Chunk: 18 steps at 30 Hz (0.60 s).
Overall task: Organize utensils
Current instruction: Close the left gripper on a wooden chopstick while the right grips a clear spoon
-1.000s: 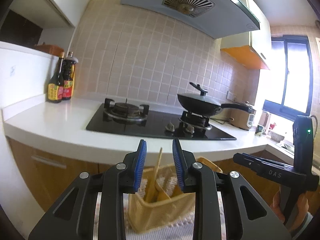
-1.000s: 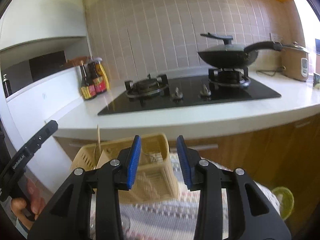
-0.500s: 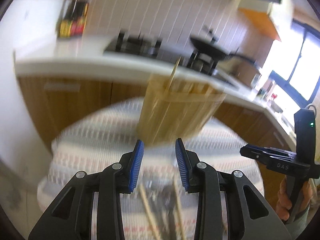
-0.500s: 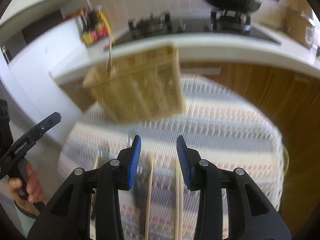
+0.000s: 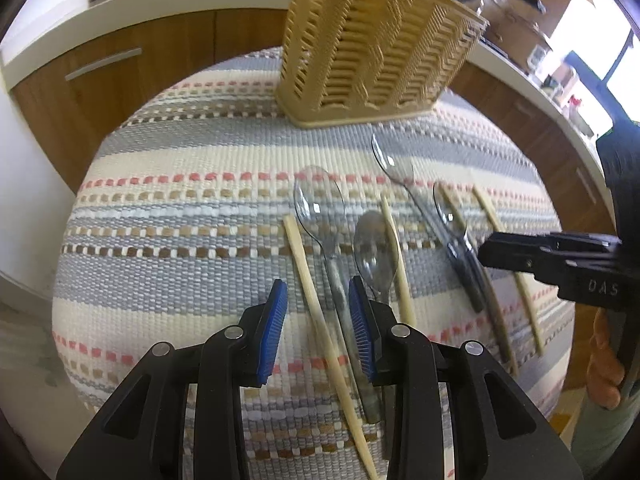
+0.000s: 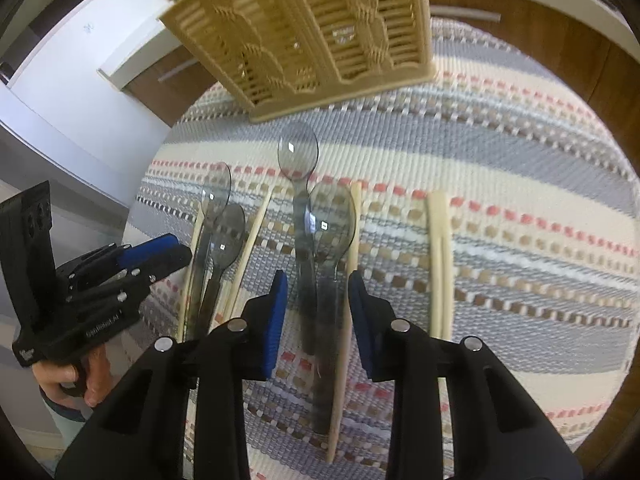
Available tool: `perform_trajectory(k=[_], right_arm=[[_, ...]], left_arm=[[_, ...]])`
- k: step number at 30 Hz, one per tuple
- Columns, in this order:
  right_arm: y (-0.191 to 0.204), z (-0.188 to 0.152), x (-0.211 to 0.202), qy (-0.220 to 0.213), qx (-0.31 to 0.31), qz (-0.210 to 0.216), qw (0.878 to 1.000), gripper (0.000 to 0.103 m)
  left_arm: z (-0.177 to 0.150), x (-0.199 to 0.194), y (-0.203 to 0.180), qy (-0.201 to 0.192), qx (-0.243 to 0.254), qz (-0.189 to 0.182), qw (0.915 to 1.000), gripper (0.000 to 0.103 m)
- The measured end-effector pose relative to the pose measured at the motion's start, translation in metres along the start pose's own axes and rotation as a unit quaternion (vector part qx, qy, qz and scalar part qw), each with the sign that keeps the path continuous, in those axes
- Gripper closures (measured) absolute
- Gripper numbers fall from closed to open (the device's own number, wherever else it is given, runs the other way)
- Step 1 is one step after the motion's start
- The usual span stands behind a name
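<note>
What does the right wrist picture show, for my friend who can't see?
The right gripper, jaws closing but empty, hangs above clear spoons and wooden chopsticks on a striped mat, near a tan basket.

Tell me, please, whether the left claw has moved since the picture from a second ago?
Yes. The left claw has tipped downward: the stove counter has slid to the top edge of its view, and it now looks down on the striped mat with spoons and chopsticks.
</note>
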State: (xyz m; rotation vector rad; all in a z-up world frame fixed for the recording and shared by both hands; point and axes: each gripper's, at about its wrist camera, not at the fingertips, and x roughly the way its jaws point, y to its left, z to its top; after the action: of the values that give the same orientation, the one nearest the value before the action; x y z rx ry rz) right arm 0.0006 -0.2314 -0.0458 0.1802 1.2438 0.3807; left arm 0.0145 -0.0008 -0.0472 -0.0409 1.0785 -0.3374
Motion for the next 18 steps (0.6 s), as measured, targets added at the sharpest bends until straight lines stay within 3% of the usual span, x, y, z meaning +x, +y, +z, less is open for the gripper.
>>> perform_trajectory(k=[5, 9, 13, 18], right_arm=[[-0.002, 0.004, 0.014, 0.018, 0.009, 0.015, 1.000, 0.081], [0.005, 0.008, 0.019, 0.021, -0.001, -0.009, 1.000, 0.082], [0.015, 0.010, 0.023, 0.025, -0.016, -0.038, 0.999, 0.082], [0.032, 0.010, 0.032, 0.037, -0.049, -0.077, 0.995, 0.084]], left_arm=[[-0.003, 0.008, -0.006, 0.013, 0.021, 0.012, 0.9996, 0.078], [-0.007, 0.008, -0.006, 0.016, 0.028, 0.014, 0.9994, 0.080], [-0.008, 0.007, 0.001, 0.023, 0.023, 0.016, 0.9993, 0.090], [-0.003, 0.009, 0.003, 0.040, 0.032, 0.017, 0.9985, 0.090]])
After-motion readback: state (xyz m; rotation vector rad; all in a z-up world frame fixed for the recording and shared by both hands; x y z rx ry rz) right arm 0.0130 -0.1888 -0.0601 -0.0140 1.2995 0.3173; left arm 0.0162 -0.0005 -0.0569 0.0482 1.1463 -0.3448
